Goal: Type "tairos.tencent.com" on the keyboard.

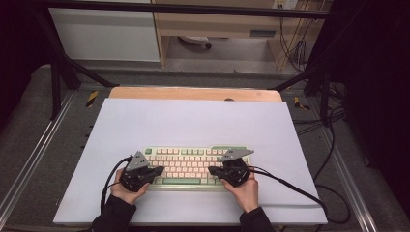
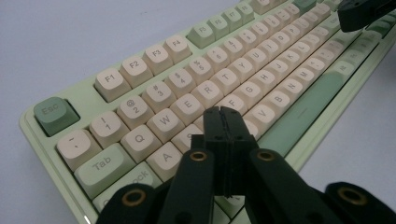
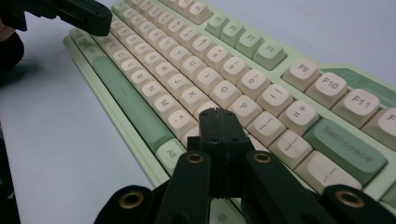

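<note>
Two hands grip my tools from below in the high view, the left gripper point(image 1: 155, 171) and right gripper point(image 1: 212, 170) angled inward over the keyboard point(image 1: 193, 166), centred near me on the white mat point(image 1: 193, 121). Left gripper view: jaws pressed together, empty, above the D key point(image 2: 236, 103). Right gripper view: jaws likewise together, empty, near the L key point(image 3: 209, 108).

The counter point(image 1: 193, 93) is of light wood, with a bare strip showing along its far edge. A pale sheet point(image 1: 193, 121) lies flat on it and covers the rest, out to the near edge. On the sheet, toward the near side and about midway across, lies a green keyboard point(image 1: 193, 166) with cream keys, set square to the sheet's edges
</note>
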Tool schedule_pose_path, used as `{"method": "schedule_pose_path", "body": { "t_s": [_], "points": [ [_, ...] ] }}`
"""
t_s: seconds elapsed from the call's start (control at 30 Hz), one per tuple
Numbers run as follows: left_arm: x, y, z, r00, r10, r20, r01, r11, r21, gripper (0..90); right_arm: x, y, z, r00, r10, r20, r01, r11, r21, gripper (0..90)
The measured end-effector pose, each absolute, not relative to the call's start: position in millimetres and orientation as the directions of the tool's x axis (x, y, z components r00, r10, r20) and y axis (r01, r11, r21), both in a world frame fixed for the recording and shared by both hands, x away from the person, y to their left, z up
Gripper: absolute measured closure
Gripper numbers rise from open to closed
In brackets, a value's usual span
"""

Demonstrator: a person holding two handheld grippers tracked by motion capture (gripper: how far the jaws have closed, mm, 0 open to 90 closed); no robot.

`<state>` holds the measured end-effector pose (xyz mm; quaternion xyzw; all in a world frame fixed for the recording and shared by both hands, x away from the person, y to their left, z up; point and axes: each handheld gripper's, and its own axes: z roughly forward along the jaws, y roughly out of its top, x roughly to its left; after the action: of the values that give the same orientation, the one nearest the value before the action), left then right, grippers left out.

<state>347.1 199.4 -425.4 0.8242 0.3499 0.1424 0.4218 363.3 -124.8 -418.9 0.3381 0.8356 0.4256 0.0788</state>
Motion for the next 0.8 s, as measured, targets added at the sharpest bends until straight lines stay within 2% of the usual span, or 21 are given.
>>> {"method": "schedule_pose_path", "body": {
  "t_s": [0.8],
  "points": [
    [347.6,182.1,-427.1,0.733,0.678,-0.061,0.451,-0.417,0.789,90.0,364.4,-131.6,-420.2,-0.749,0.642,0.161,0.510,0.404,0.760,90.0]
  ]
}}
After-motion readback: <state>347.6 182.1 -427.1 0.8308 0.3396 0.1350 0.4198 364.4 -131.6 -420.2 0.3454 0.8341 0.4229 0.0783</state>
